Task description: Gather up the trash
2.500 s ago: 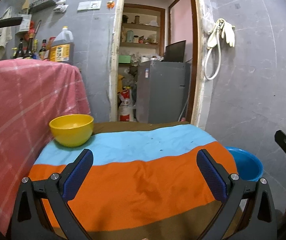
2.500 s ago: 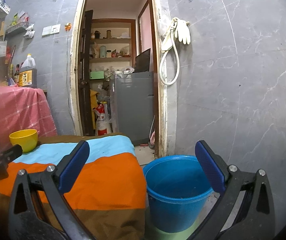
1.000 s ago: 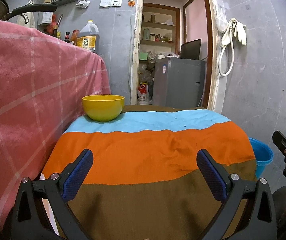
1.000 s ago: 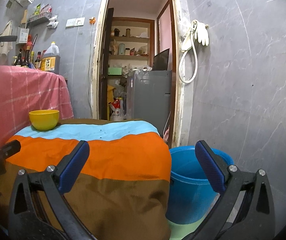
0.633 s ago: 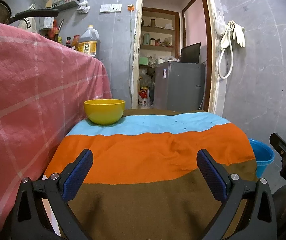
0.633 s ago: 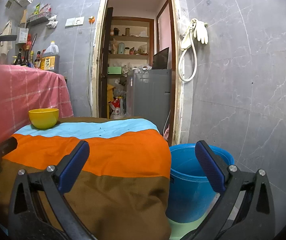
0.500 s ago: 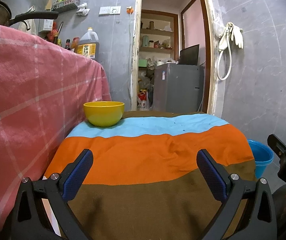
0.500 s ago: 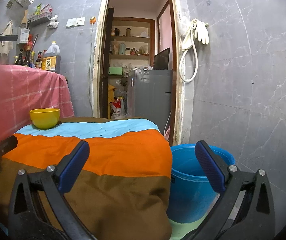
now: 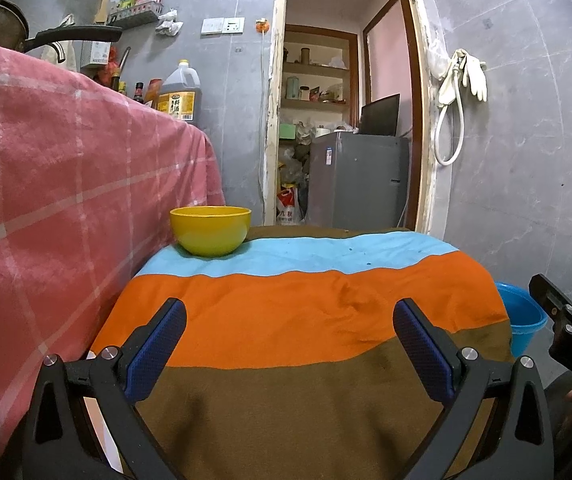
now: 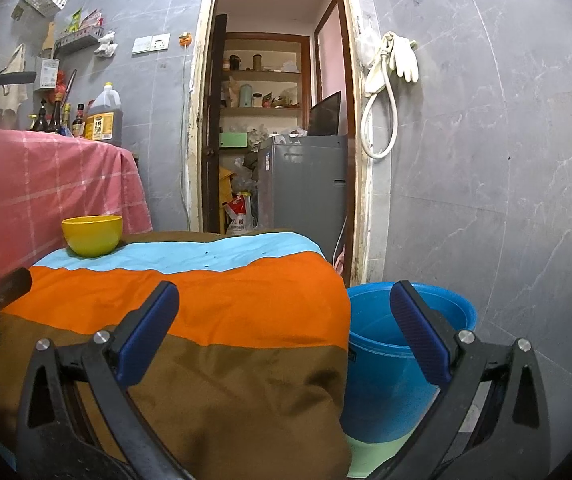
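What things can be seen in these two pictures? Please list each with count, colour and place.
round plastic bowl: 1, yellow, far left corner of the striped cloth.
striped table cloth: 1, light blue, orange, brown, over the table.
plastic bucket: 1, blue, on the floor right of the table.
checked cloth: 1, pink, left of the table.
oil jug: 1, amber, behind the pink cloth.
rubber gloves: cream, hanging on the wall.
left gripper: open, empty.
right gripper: open, empty.
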Motion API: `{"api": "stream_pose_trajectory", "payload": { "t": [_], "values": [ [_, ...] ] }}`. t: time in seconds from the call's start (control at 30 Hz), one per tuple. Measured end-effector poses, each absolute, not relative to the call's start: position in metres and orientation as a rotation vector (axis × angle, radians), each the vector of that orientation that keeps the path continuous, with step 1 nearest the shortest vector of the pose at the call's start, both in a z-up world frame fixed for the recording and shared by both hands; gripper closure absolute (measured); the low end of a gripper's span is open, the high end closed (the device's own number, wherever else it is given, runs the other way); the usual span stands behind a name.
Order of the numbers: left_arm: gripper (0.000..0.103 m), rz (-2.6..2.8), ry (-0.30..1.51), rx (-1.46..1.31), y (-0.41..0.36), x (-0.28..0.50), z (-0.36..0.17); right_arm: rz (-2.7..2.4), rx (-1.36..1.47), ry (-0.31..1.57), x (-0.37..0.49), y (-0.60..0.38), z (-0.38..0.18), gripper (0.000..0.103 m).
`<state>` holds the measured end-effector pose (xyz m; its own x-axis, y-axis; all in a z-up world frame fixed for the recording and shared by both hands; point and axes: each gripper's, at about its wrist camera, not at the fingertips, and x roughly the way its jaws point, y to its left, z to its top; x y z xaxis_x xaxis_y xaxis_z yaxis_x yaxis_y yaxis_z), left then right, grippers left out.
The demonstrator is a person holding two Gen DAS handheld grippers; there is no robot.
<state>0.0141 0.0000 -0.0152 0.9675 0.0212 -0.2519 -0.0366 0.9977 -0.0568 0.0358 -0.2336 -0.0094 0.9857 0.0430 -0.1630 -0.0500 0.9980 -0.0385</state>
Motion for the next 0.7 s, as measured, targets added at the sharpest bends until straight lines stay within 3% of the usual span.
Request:
{"api": "stream_pose_trajectory", "payload": {
  "t": [0.7],
  "values": [
    [0.002, 0.030, 0.261, -0.064, -0.0003, 0.0143, -0.0170, 0.046, -0.042, 0.164, 0.0360, -0.2331, -0.0100, 0.000]
  ]
}}
